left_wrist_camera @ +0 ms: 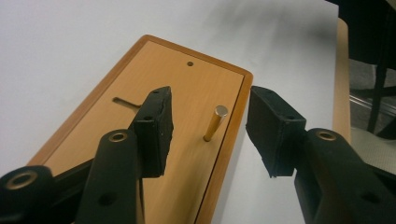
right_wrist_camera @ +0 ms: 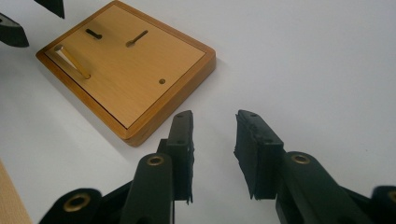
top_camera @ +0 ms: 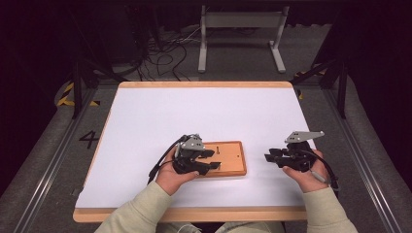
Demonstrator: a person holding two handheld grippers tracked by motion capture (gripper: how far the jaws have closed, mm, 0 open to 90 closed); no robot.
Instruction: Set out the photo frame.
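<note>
Black jaws of the left gripper point(left_wrist_camera: 209, 135) are seen up close in the left gripper view, spread wide w/ nothing gripped; a brass pin point(left_wrist_camera: 215, 122) is framed between them, untouched, w/ clear air on both sides. Pin is stood upright in the wooden board point(left_wrist_camera: 187, 88), near the board's edge. A slot and a small round hole are cut into the board's top face. Board is laid flat on the white sheet covering the table point(top_camera: 204, 85), toward the person's side, slightly left of centre in the high view. Left gripper point(top_camera: 210, 160) is held over the board's left part. Right gripper point(top_camera: 268, 158) is held to the right of the board, apart from it, pointed at it; jaws are parted approx. halfway, nothing between them but bare white sheet. From the right gripper view, the pin point(right_wrist_camera: 72, 60) is seen at the board's far corner, w/ the other gripper's jaw tips just beside it.
</note>
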